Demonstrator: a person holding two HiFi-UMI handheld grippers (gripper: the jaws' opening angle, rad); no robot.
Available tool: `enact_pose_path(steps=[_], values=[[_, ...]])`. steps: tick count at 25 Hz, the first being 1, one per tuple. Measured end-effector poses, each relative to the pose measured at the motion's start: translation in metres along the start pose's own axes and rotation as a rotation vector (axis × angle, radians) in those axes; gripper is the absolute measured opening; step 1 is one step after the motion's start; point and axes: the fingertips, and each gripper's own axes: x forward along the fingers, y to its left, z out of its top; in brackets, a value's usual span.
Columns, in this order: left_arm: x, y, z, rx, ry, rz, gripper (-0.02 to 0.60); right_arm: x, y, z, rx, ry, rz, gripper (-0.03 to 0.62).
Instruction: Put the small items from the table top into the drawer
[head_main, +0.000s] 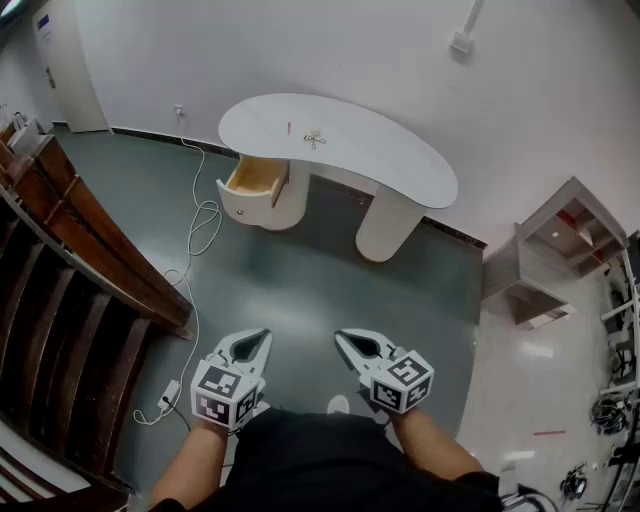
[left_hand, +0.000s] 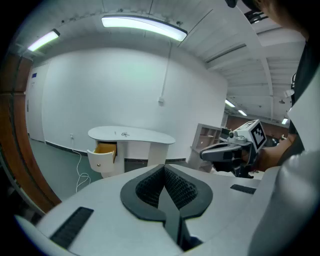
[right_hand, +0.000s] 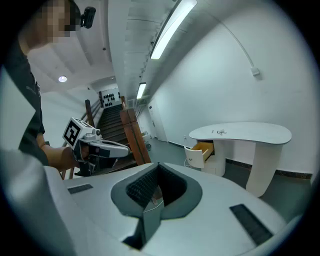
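Note:
A white kidney-shaped table (head_main: 400, 160) stands far ahead by the wall. Its drawer (head_main: 252, 180) is pulled out at the left end, showing a wooden inside. On the top lie a thin red stick (head_main: 289, 128) and a small dark wiry item (head_main: 315, 139). Both grippers are held low near the person's body, far from the table. My left gripper (head_main: 260, 338) (left_hand: 163, 170) is shut and holds nothing. My right gripper (head_main: 341, 337) (right_hand: 159, 167) is likewise shut and holds nothing. Each gripper view shows the table (left_hand: 132, 134) (right_hand: 240, 132) and open drawer (left_hand: 104, 150) (right_hand: 202, 150) in the distance.
A dark wooden staircase (head_main: 60, 280) runs along the left. A white cable (head_main: 200, 225) trails over the green floor to an adapter (head_main: 168, 395). A low white shelf unit (head_main: 555, 245) stands at the right. Open floor lies between me and the table.

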Motion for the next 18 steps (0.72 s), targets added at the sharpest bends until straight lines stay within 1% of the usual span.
enact_pose_path(steps=[9, 14, 18], values=[[-0.002, 0.003, 0.002, 0.006, -0.018, 0.01, 0.015, 0.0, 0.004, -0.003, -0.022, 0.016, 0.008, 0.0], [-0.004, 0.004, -0.001, 0.0, -0.016, -0.002, 0.015, 0.004, 0.015, -0.002, -0.058, 0.016, 0.027, 0.0], [-0.009, 0.011, -0.007, 0.009, -0.002, -0.013, 0.015, 0.013, 0.025, -0.004, -0.057, 0.012, 0.026, 0.0]])
